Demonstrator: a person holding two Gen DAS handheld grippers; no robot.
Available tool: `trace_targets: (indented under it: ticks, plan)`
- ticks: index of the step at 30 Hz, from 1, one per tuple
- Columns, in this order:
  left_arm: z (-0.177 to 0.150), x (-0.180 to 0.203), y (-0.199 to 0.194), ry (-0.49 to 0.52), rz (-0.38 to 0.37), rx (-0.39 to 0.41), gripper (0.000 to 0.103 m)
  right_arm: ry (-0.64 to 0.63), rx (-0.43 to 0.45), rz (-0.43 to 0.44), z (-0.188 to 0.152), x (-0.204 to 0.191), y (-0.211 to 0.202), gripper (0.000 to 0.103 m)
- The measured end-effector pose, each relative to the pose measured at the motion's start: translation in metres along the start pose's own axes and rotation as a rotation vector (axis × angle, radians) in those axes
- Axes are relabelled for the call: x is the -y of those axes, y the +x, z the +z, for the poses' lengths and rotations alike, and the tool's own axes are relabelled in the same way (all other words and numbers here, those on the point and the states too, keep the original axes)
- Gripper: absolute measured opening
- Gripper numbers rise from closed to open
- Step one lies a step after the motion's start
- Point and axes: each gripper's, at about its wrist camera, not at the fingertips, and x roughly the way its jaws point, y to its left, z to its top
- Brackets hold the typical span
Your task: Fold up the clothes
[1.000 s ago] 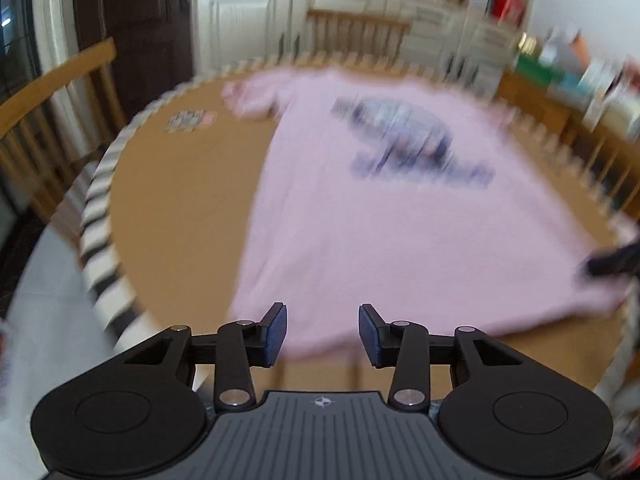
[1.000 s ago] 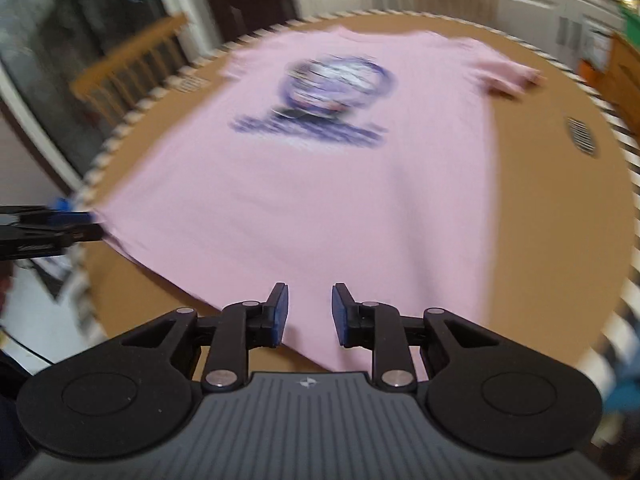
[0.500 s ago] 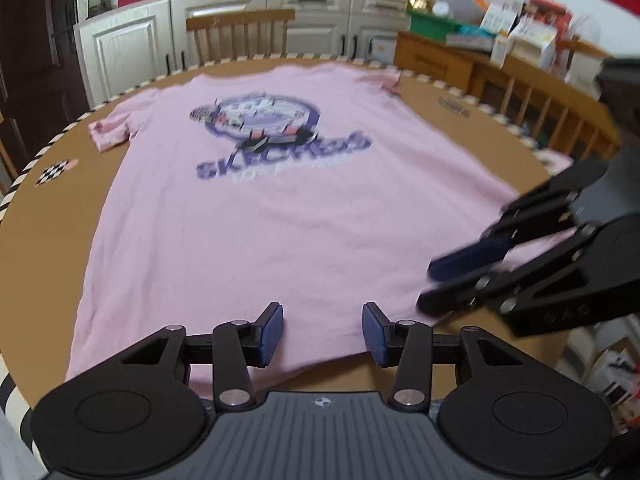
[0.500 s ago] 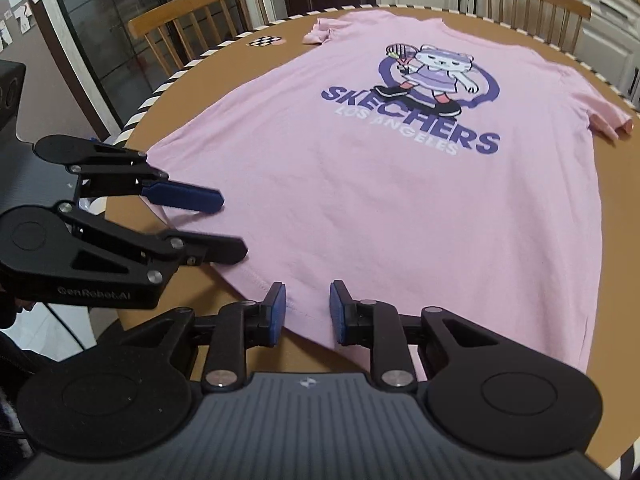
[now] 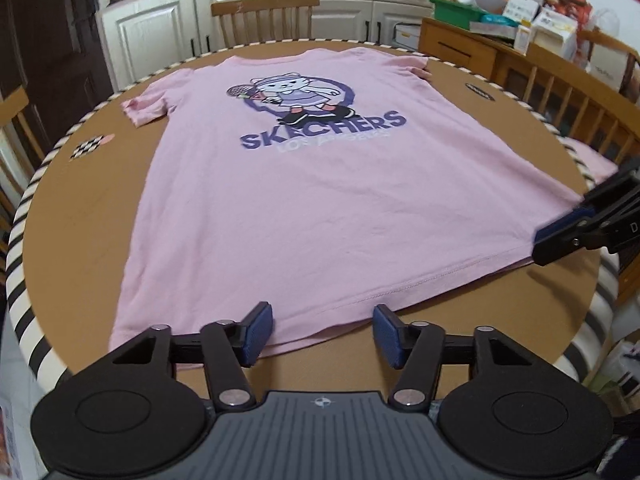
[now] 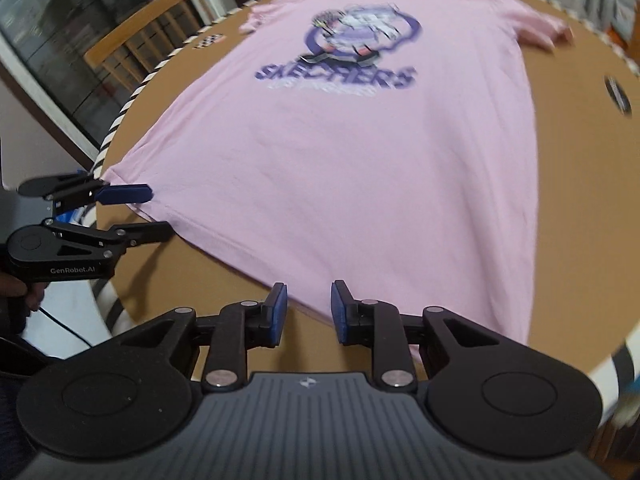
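Note:
A pink T-shirt with a purple cat print lies flat, face up, on a round brown table; it also shows in the right wrist view. My left gripper is open and empty at the shirt's bottom hem, near its left corner; in the right wrist view it sits at that corner. My right gripper is open and empty at the hem; in the left wrist view it is at the hem's right corner.
The table has a striped rim. Wooden chairs stand around it, one at the right. White cabinets and a cluttered sideboard lie behind. Small stickers mark the tabletop.
Both grippers have spread apart along the hem towards its two corners. The right gripper has moved right and away from the left one. Both stay open.

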Motion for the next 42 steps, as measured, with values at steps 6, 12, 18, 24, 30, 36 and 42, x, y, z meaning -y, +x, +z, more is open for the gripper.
trace_targets:
  ticks: [6, 12, 18, 24, 30, 36, 42]
  plan:
    - [0.034, -0.014, -0.007, -0.070, -0.022, 0.107, 0.060, 0.047, 0.083, -0.058, 0.023, 0.016, -0.009, 0.027]
    - [0.028, -0.028, 0.020, -0.120, 0.021, 0.007, 0.059, 0.049, 0.029, -0.127, 0.016, 0.028, 0.007, 0.023]
    - [0.023, -0.039, 0.014, -0.101, 0.055, -0.032, 0.061, 0.036, -0.012, -0.176, 0.012, 0.030, -0.005, 0.027]
    - [0.068, -0.086, -0.008, -0.242, 0.073, 0.084, 0.081, 0.079, 0.129, -0.203, 0.055, 0.042, -0.042, 0.048]
    - [0.176, -0.141, 0.046, -0.273, 0.153, 0.021, 0.080, -0.009, 0.178, -0.273, 0.155, 0.031, -0.005, 0.042]
    - [0.250, -0.168, 0.113, -0.235, 0.200, -0.050, 0.080, 0.053, 0.171, -0.346, 0.222, 0.042, 0.036, 0.042]
    - [0.280, -0.181, 0.154, -0.207, 0.191, -0.070, 0.080, 0.153, 0.190, -0.431, 0.244, 0.082, 0.038, 0.044]
